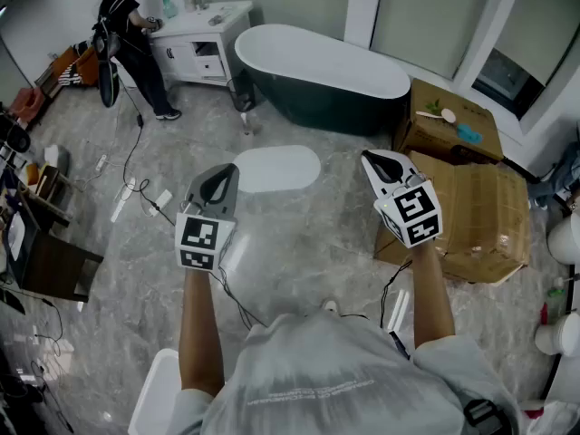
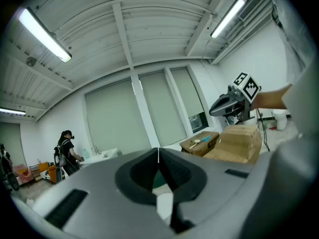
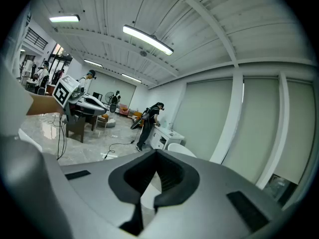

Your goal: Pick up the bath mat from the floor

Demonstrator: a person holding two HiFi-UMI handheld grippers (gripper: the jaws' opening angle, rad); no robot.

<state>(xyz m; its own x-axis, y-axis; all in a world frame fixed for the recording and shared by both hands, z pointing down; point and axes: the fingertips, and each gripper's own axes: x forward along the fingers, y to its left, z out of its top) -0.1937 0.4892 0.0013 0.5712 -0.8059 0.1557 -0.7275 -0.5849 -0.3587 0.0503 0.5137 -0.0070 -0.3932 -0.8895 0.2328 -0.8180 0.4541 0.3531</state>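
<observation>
Nearest, the wearer's two bare forearms reach forward over the grey marble floor. The left gripper and right gripper are held side by side, well apart and above the floor. Each has its jaws closed together with nothing between them. Beyond and between the two tips lies the bath mat, a white oval. It is flat near the middle of the floor, touched by neither gripper. At the floor's right edge stand stacked cardboard boxes. Farther on, a dark bathtub with a white rim stands along the floor's far edge, just beyond the mat. In the far left corner, a person stands at a white vanity cabinet.
</observation>
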